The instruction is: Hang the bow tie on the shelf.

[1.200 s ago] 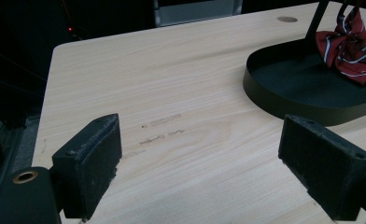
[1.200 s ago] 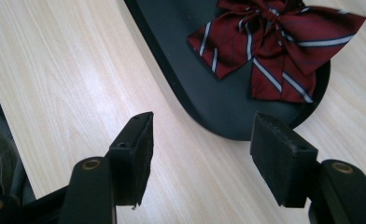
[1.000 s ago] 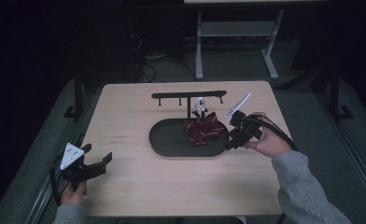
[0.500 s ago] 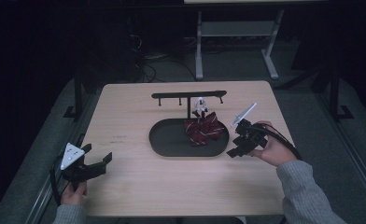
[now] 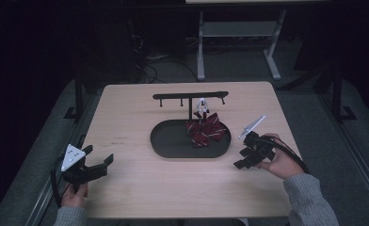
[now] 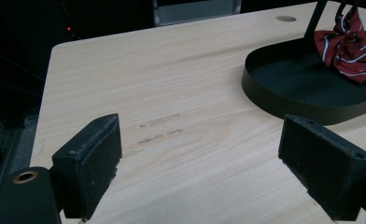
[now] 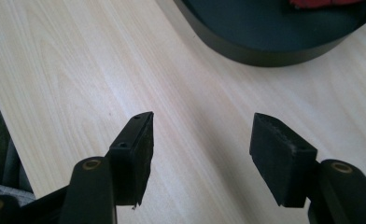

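Nearest, at the left near corner of the wooden table (image 5: 135, 113): left gripper (image 5: 98, 165), held low over the board in a hand (image 5: 73, 195), jaws wide apart, nothing between them. Same spread in the left gripper view (image 6: 200, 163), bare wood and a few faint scuff marks (image 6: 160, 128) between the pads.

Near right: right gripper (image 5: 241, 157), gripped by the other hand (image 5: 281, 162), grey sleeve (image 5: 309, 200) below it, black cable looping over the wrist. Tilted toward the left, just beside the right end of the tray (image 5: 173, 148) but apart from it. Jaws open, empty; in the right gripper view (image 7: 202, 135) only pale wood between the two black pads, the tray's dark rim (image 7: 260, 56) farther ahead.

Middle of the table: black oval tray, shallow wall, mostly bare floor. Over its far right part, a dark red bow tie (image 5: 205, 128) with pale stripes, hanging from the stand and drooping into the tray; touching the tray floor or not, cannot tell. In the left gripper view, same bow tie (image 6: 347, 44) at the far right, above the tray's inner floor.

Farther: black T-shaped stand (image 5: 190, 96), thin post rising from the tray's far edge, horizontal bar with small pegs, a small white clasp (image 5: 202, 104) under the bar above the bow tie.

Beyond the table: dark floor, pale metal legs of another table (image 5: 200, 42).
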{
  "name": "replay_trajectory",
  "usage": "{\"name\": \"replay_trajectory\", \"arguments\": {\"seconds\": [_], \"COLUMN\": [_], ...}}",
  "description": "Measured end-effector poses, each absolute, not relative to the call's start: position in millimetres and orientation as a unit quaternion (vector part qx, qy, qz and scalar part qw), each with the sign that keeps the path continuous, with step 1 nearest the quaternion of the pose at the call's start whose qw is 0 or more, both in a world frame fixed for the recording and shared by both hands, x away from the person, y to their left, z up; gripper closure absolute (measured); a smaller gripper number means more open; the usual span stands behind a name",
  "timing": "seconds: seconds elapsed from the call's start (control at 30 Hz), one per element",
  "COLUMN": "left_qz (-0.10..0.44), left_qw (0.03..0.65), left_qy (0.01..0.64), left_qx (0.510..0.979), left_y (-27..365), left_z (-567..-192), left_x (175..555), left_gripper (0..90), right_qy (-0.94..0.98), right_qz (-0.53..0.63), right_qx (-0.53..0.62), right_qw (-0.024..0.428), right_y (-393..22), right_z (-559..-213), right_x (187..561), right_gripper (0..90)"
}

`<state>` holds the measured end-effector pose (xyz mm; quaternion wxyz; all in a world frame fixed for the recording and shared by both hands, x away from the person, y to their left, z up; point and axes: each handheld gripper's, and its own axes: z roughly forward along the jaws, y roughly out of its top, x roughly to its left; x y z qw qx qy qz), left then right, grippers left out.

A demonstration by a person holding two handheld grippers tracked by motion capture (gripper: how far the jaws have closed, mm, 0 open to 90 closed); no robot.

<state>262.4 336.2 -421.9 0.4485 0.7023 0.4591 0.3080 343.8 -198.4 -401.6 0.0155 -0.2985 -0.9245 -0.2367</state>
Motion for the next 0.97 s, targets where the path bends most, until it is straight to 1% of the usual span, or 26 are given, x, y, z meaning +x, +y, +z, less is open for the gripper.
{"name": "replay_trajectory", "arguments": {"seconds": [0.33, 0.67, 0.87, 0.97], "left_qz": [0.309, 0.307, 0.304, 0.302], "left_qw": [0.446, 0.444, 0.441, 0.440], "left_qy": [0.458, 0.453, 0.449, 0.448], "left_qx": [0.705, 0.710, 0.715, 0.717], "left_y": [336.1, 334.7, 332.3, 331.8], "left_z": [-422.3, -423.3, -424.1, -424.6], "left_x": [262.0, 262.8, 263.5, 263.8], "left_gripper": [12.8, 12.8, 12.8, 12.8], "right_qy": [-0.918, -0.906, -0.901, -0.891], "right_qz": [-0.249, -0.284, -0.303, -0.323], "right_qx": [-0.309, -0.313, -0.311, -0.319], "right_qw": [0.019, 0.015, -0.002, -0.001], "right_y": [-210.6, -221.5, -220.9, -221.1], "right_z": [-414.6, -421.5, -428.9, -431.5], "right_x": [326.7, 298.7, 280.3, 273.3], "right_gripper": [39.1, 39.1, 39.0, 39.0]}}
